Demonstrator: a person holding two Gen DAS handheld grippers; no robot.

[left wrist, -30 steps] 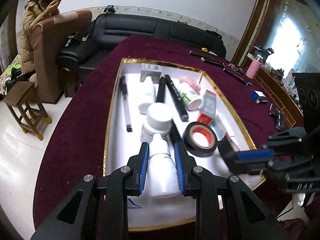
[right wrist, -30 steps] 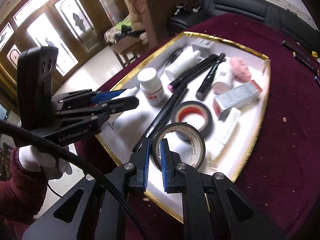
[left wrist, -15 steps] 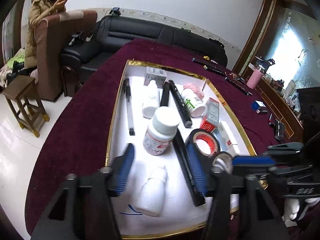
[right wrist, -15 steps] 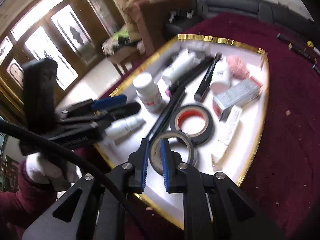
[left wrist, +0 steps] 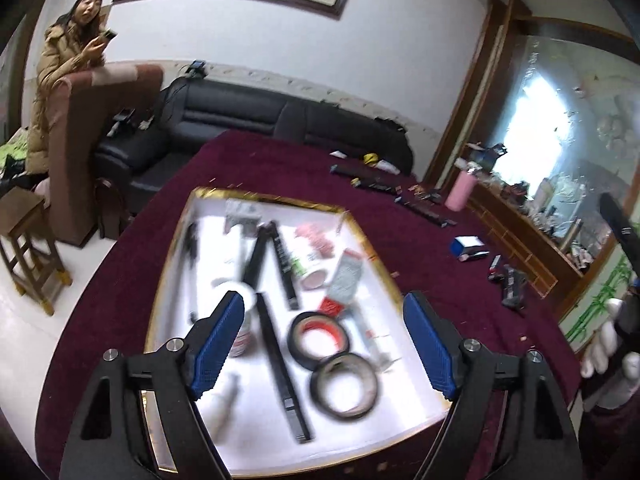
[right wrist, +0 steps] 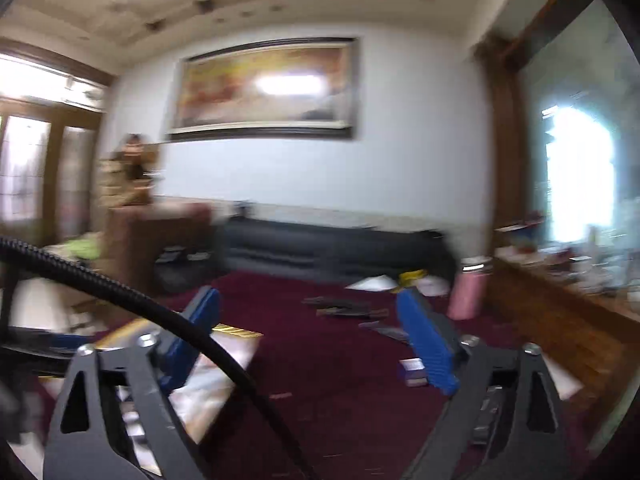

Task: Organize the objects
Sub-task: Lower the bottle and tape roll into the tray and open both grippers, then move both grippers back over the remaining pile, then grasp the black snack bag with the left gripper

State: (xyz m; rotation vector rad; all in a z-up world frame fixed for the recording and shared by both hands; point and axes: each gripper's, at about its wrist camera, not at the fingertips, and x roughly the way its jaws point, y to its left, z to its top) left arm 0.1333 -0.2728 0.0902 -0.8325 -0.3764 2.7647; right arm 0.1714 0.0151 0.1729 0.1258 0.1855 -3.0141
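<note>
Both tongs, the left gripper (left wrist: 324, 344) and the right gripper (right wrist: 308, 344), are opening with nothing between, above two tape rolls (left wrist: 345, 385) in one white tray (left wrist: 404, 394) on a maroon tablecloth (left wrist: 432, 248).

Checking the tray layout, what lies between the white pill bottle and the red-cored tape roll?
In the left wrist view, a long black pen lies between the pill bottle and tape roll.

the left gripper (left wrist: 324, 344) has black angular arms with triangular cutouts, silver round screws at the joints, and ribbed blue pads (left wrist: 218, 346) lining its jaws. the right gripper (right wrist: 310, 344) is built the same, black with blue ribbed pads (right wrist: 426, 350) and silver screws, and a black corrugated cable (right wrist: 132, 300) runs across it. a white glove (left wrist: 602, 346) and a dark red sleeve (left wrist: 612, 432) show at the edge.
</note>
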